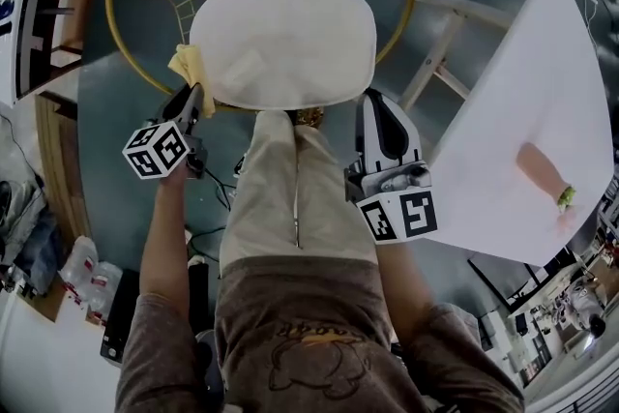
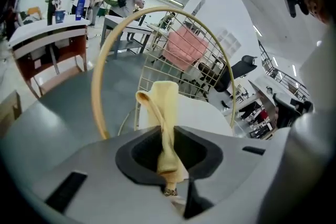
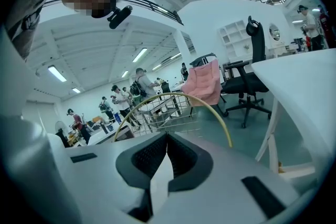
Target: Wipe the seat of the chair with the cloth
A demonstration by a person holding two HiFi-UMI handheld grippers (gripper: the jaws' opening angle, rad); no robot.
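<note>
Tightly clamped cloth, left hand-held gripper

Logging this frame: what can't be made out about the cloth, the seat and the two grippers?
Head view: the left gripper covers part of the cloth, so cloth-to-seat contact cannot be told.
Head view: the person's leg hides the seat's front edge.
Right gripper view: the right gripper blocks the seat with its own body; only the wire back shows.
Any dirt on the seat: too dim.
</note>
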